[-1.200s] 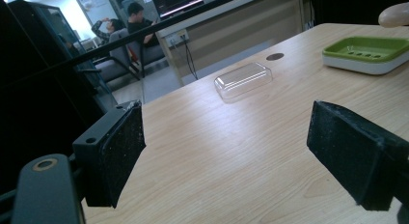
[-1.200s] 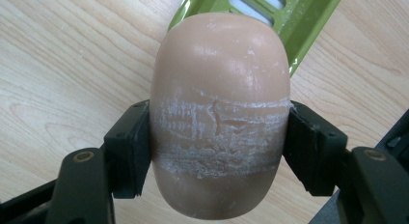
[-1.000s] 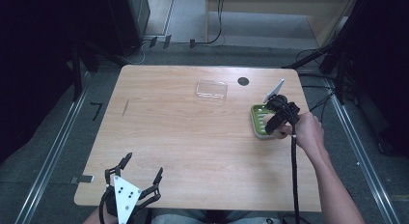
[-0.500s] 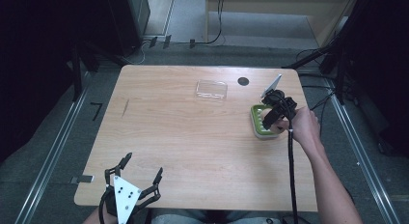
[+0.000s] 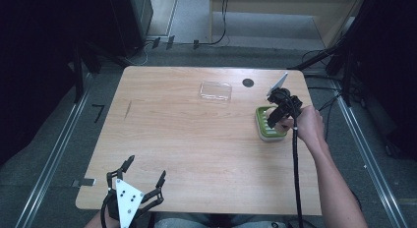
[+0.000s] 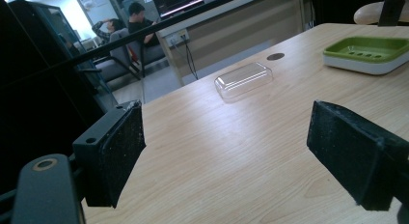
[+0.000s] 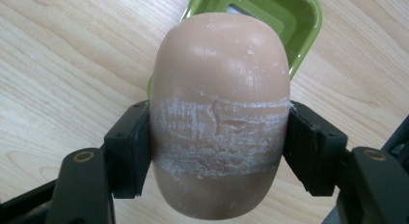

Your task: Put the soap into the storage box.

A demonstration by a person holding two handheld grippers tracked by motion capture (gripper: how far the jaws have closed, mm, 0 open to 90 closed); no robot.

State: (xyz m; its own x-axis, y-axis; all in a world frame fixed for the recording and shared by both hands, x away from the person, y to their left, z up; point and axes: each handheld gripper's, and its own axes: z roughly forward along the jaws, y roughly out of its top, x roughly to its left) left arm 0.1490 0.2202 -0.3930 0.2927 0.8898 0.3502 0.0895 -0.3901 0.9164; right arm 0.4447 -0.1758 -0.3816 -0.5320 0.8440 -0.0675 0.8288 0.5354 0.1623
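A peach-coloured bar of soap (image 7: pixel 219 118), scuffed white across its middle, is clamped between the two black pads of my right gripper (image 7: pixel 218 147). Below it lies a green soap dish (image 7: pixel 284 21) on a white base. In the high view that dish (image 5: pixel 265 132) sits near the table's right edge with my right gripper (image 5: pixel 276 116) hovering over it. My left gripper (image 5: pixel 143 181) rests at the table's near left corner, jaws spread wide with nothing between them. Its own view shows the pads (image 6: pixel 118 151) apart over bare wood, with the soap dish (image 6: pixel 369 52) at far right.
A clear plastic lid (image 5: pixel 215 91) lies at the back middle of the wooden table (image 5: pixel 187 139), also visible as the clear lid (image 6: pixel 243 79). A dark round hole (image 5: pixel 248 82) is beside it. People sit behind a glass partition (image 6: pixel 125 31) in the background.
The right hand with the soap has shifted slightly over the dish. The left gripper has stayed where it was.
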